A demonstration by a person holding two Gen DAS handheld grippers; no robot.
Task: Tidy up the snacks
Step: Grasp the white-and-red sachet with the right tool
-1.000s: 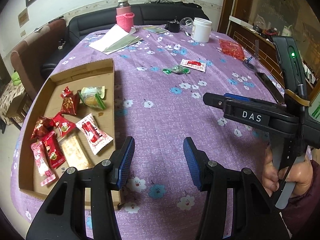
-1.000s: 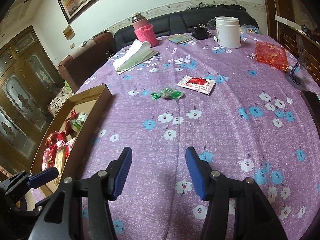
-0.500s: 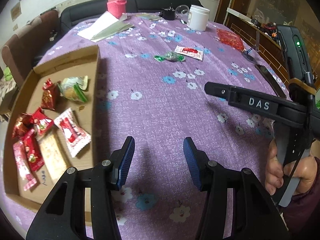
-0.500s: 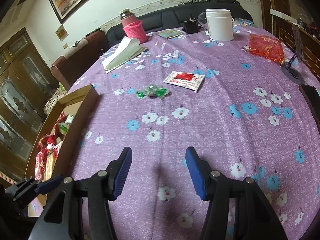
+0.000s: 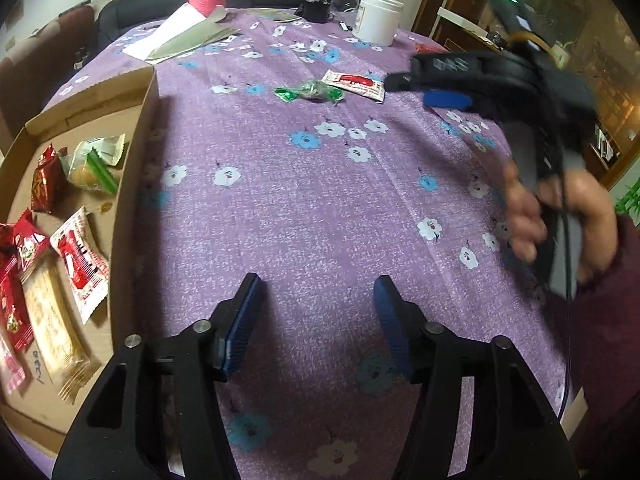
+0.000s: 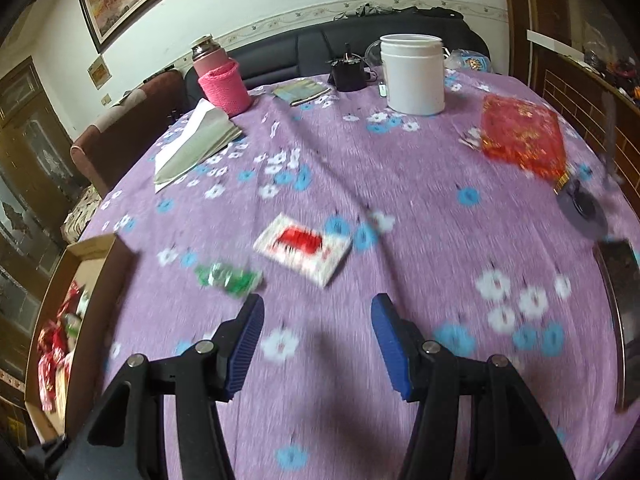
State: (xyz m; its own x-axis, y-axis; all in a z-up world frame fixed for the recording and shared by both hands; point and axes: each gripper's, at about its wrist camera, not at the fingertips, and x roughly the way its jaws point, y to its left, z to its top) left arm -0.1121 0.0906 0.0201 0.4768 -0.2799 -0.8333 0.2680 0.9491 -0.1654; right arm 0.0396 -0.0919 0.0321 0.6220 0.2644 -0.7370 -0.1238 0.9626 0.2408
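On the purple-clothed bench, the left gripper is opening with nothing between its jaws; only its view shows the right gripper's "DAS" label. Right gripper stands apart, empty, near the green candy and red-white sachet. Wrapped snacks fill the cardboard tray at the bench's left edge.

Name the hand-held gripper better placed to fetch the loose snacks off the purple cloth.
Right hand-held gripper: open and empty, just short of the white-and-red sachet and green-wrapped candy.
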